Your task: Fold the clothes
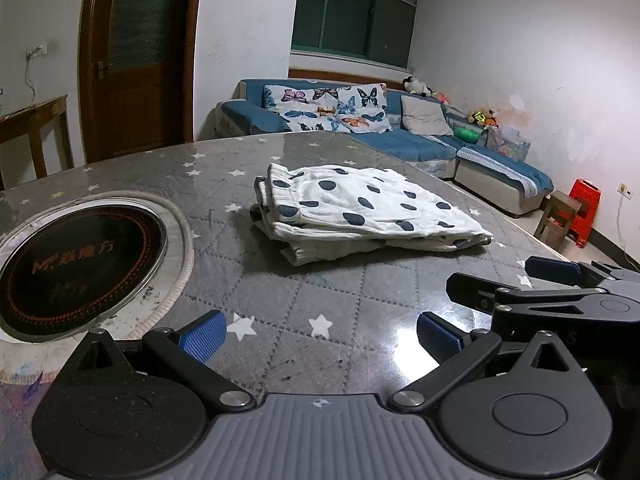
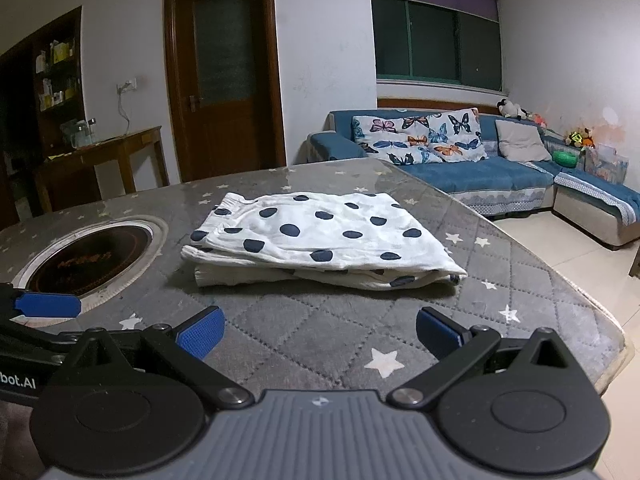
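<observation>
We are working in a living room with a blue sectional sofa (image 2: 480,172) against the far wall, butterfly-print cushions (image 2: 420,136) on it, a dark window (image 2: 436,48) above, and a wooden door (image 2: 220,80) to the left. The work surface is a table (image 2: 320,328) covered by a grey quilted, star-printed mat under a glossy clear layer. A round black induction cooktop (image 1: 80,264) is set into the table; we see nothing in its recess or on its plate. The folded garment (image 2: 316,240), white with dark blue dots, lies flat on the mat in several stacked layers. It sits ahead of the right claw (image 2: 320,330) and well apart from its fingertips; from the left claw (image 1: 322,330) it lies ahead and slightly to the right, also well apart. The cooktop lies ahead and to the left of both claws. Both claws stand wide, blue pads (image 1: 204,334) spread, with nothing between them and only bare mat beneath. The right claw appears at the right edge of the left wrist view, just beside the left claw. At the far left, shelves (image 2: 56,76) hold small containers whose contents we cannot tell.
</observation>
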### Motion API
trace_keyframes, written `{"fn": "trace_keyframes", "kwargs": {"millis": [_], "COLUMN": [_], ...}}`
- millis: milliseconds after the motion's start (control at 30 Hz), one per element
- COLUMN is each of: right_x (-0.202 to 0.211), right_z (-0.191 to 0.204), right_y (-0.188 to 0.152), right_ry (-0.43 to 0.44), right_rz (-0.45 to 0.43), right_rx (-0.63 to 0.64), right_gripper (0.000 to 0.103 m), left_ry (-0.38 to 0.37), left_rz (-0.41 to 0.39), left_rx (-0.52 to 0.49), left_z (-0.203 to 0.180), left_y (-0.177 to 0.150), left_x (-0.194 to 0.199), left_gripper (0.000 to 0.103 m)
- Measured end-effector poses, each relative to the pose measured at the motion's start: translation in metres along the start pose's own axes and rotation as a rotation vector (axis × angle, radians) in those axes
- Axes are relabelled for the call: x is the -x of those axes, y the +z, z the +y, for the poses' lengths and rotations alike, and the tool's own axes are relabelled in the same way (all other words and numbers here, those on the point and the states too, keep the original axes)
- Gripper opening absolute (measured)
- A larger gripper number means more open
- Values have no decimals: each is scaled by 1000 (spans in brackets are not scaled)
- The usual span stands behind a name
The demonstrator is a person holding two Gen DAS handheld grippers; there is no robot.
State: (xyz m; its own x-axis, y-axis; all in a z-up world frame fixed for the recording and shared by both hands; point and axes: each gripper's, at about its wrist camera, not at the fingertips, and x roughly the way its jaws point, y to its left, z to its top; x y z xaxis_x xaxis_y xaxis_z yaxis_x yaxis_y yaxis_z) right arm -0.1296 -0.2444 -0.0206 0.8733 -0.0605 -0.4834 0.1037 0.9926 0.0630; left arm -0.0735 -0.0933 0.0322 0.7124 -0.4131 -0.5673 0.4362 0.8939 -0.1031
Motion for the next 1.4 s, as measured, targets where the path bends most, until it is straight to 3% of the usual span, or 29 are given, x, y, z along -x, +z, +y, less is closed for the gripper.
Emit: {"fn": "trace_keyframes", "kwargs": {"millis": [667,1400], "right_x": [-1,-47], "right_z": [0,-20], "right_y": [2,15], "right_ry": [2,0], "right_rz": [-1,65], "right_rx": [0,-27], "right_gripper": [103,103], "left_ry": [3,36], "left_rz": [-1,69], "left_rx": [-3,-13], "left_z": [-3,0], "left_y": [3,26], "left_x": [0,-39], "left_gripper": [103,103]}}
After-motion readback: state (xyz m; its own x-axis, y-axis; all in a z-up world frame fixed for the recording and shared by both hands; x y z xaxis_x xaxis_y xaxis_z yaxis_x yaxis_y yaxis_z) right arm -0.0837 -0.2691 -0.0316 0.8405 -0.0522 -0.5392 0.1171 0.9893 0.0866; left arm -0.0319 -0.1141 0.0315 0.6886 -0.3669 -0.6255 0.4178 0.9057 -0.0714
